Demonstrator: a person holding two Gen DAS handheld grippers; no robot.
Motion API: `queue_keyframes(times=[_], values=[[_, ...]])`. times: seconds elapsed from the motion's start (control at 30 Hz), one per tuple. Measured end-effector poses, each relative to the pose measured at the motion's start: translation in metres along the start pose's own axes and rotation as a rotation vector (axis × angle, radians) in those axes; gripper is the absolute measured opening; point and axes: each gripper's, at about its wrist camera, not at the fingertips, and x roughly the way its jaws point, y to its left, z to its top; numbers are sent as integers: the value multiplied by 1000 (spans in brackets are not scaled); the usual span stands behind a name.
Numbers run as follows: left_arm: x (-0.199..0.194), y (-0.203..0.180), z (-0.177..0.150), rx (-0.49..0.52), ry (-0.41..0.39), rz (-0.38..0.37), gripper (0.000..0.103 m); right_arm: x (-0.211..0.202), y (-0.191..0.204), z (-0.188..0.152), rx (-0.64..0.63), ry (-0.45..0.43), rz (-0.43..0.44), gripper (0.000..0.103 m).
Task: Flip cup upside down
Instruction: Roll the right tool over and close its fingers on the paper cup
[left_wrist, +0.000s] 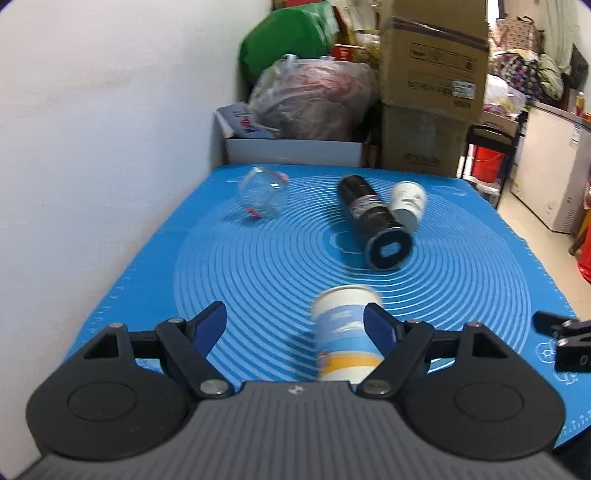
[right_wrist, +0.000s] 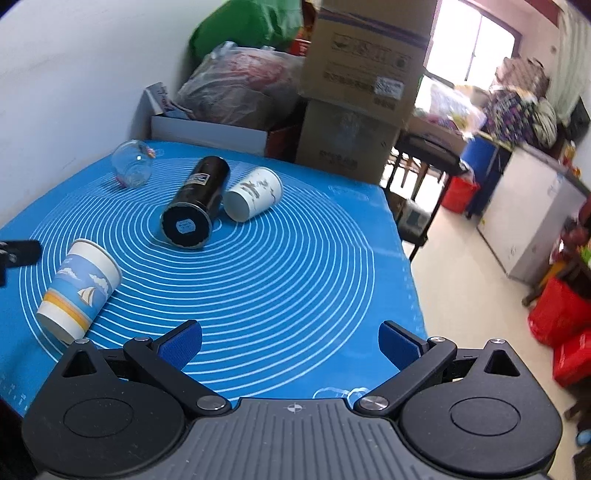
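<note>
1. The task's thing, as I judge it, is the paper cup printed with blue sky, white clouds, a sailboat and an orange band (left_wrist: 345, 334). It lies on its side on the blue silicone mat with white concentric rings (left_wrist: 258, 266) that covers the surface, near the front edge.

2. In the right wrist view the same cup (right_wrist: 79, 290) rests tilted on the mat, its wide rim pointing away toward the middle and its narrower base toward the near edge.

3. The left claw (left_wrist: 295, 323) is spread wide and grips nothing. The cup sits between its blue pads, close against the right-hand pad (left_wrist: 378, 323); whether that pad touches the paper I cannot tell. The other pad stands well apart from the cup.

4. The right claw (right_wrist: 290, 345) is also wide open and empty, hanging over bare mat beside the cup.

5. Further back lie a black cylindrical flask (left_wrist: 373, 221), a white paper cup with dark markings (left_wrist: 406, 205) just beside it, and a clear glass cup (left_wrist: 264, 197), all on their sides.

6. Progress, as I judge it: nearly everything is left. The cup is bracketed but not gripped. It must yet be clamped, lifted, turned rim downward and set on the mat.
</note>
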Motion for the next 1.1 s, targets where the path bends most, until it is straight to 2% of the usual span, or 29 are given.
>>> queue_keyframes(times=[0.13, 0.33, 0.47, 0.53, 0.63, 0.77, 0.9, 1.1], values=[[-2, 16, -5, -8, 17, 39, 81, -4, 4, 8, -54, -11, -4, 103], [-1, 36, -15, -8, 40, 59, 81, -6, 15, 12, -83, -16, 17, 103], [0, 49, -20, -9, 50, 74, 81, -10, 29, 18, -194, -30, 2, 103], [0, 56, -21, -25, 49, 82, 81, -13, 40, 24, -317, -59, -31, 103], [0, 66, -22, -52, 45, 96, 81, -19, 65, 33, -590, -122, -118, 103], [1, 78, -26, -80, 43, 109, 81, -20, 102, 37, -1042, -213, -245, 103], [4, 88, -31, -105, 46, 111, 81, -13, 134, 32, -1467, -264, -329, 103], [7, 103, -37, -118, 47, 98, 81, 0, 167, 10, -1951, -323, -343, 103]])
